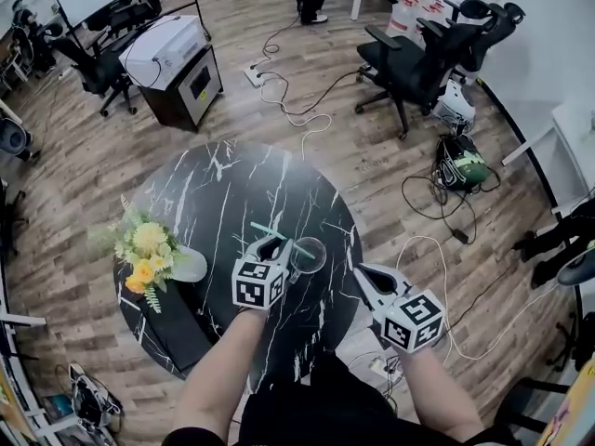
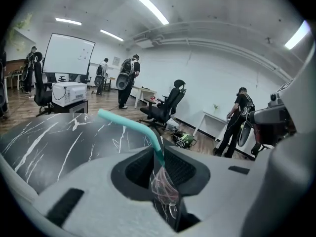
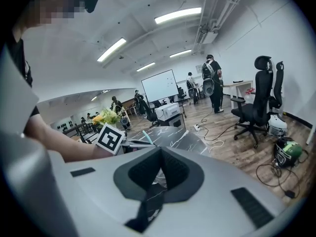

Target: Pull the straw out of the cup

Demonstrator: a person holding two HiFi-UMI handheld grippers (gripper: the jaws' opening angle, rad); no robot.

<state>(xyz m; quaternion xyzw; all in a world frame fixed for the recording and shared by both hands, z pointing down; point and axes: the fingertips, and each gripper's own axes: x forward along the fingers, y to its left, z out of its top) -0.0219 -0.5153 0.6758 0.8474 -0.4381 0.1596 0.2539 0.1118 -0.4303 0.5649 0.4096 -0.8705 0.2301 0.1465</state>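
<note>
Item: straw [image 2: 129,124], teal, bent at the neck, standing in a clear cup [image 1: 309,256] on the counter [image 1: 214,189]. We judged it light, thin-walled, easily crushed and rather slick, best taken on the straight stem just above the rim. The left hand-held gripper [image 1: 276,246] was clamped on that stem below the bend. The right hand-held gripper [image 1: 363,276] hung by the counter's edge, jaws together on nothing.
</note>
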